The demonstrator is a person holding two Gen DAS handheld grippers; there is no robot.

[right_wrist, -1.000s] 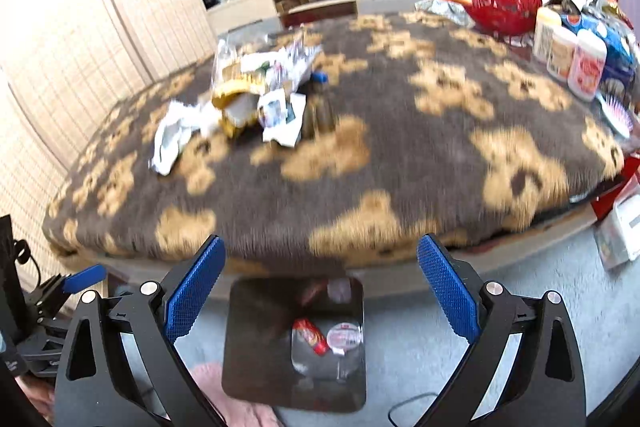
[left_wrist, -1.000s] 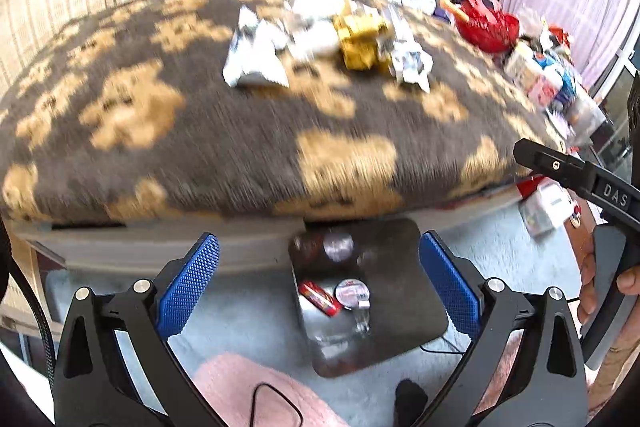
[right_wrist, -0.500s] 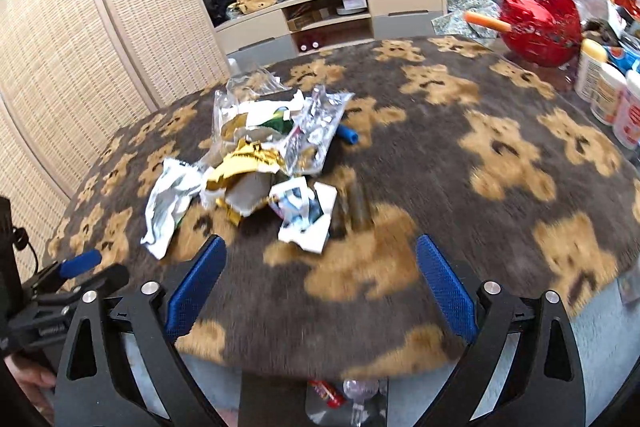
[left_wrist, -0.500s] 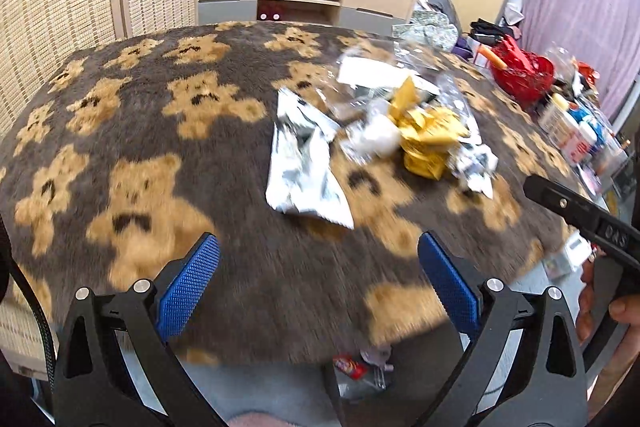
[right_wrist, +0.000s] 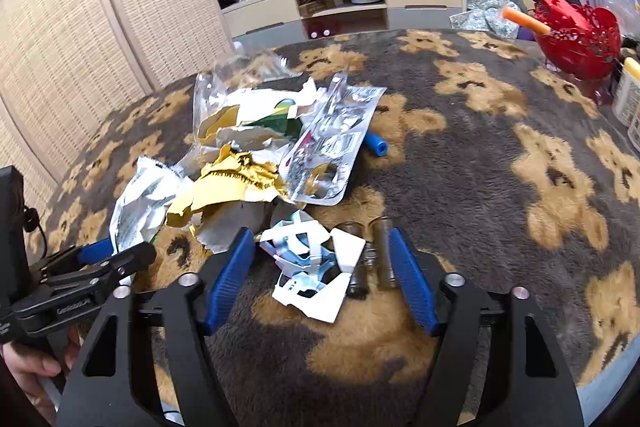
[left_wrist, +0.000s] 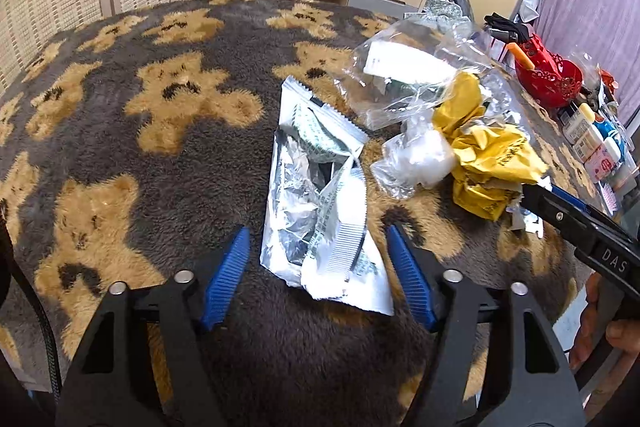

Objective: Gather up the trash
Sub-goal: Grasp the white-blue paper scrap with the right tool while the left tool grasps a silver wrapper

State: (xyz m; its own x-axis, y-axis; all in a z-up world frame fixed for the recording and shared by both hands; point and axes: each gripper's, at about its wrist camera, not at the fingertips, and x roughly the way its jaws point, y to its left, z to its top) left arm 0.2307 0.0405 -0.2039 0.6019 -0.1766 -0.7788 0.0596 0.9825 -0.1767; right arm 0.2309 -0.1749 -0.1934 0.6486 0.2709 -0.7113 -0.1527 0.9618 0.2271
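A big surface draped in a grey-brown plush cover with tan teddy bears fills both views, and the trash sits heaped near its middle. Behind it, a low TV cabinet and a woven screen; off at the right edge, a red basket. In the pile: a clear plastic bag, a crumpled yellow wrapper, and a blister pack with a blue tube poking out beside it. The left tool is over the near end of the silver foil packet, its jaws just closing in, packet between the blue pads but not yet pinched, so nothing is gripped. The right tool, beside the yellow wrapper, is narrowing too, straddling the torn white-and-blue carton and two small grey cylinders; the right pad looks right at the cylinders, but no squeeze on the carton shows.
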